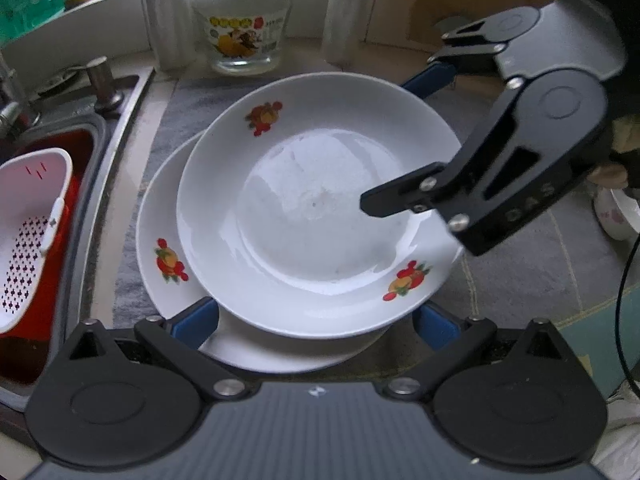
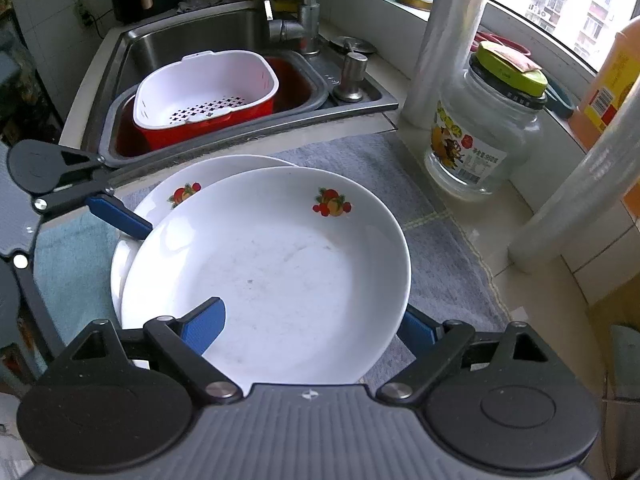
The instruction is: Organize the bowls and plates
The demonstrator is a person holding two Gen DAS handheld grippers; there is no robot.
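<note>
Two white plates with fruit decals lie stacked on a grey mat (image 2: 448, 248). The upper plate (image 1: 316, 216) (image 2: 272, 276) sits offset toward the right on the lower plate (image 1: 160, 216) (image 2: 176, 184). My left gripper (image 1: 316, 322) is open, its blue fingers either side of the stack's near edge. One left finger (image 2: 120, 212) shows against the upper plate's rim. My right gripper (image 2: 310, 326) (image 1: 384, 144) is open wide across the upper plate's rim, with one finger over the plate's inside and the other outside and below the rim.
A steel sink (image 2: 192, 28) to the left holds a red basin with a white colander (image 2: 204, 88) (image 1: 28, 216). A glass jar (image 1: 240, 24) (image 2: 484, 132) and wrapped rolls (image 2: 448, 40) stand behind the plates. A small bowl (image 1: 618, 212) sits at the right.
</note>
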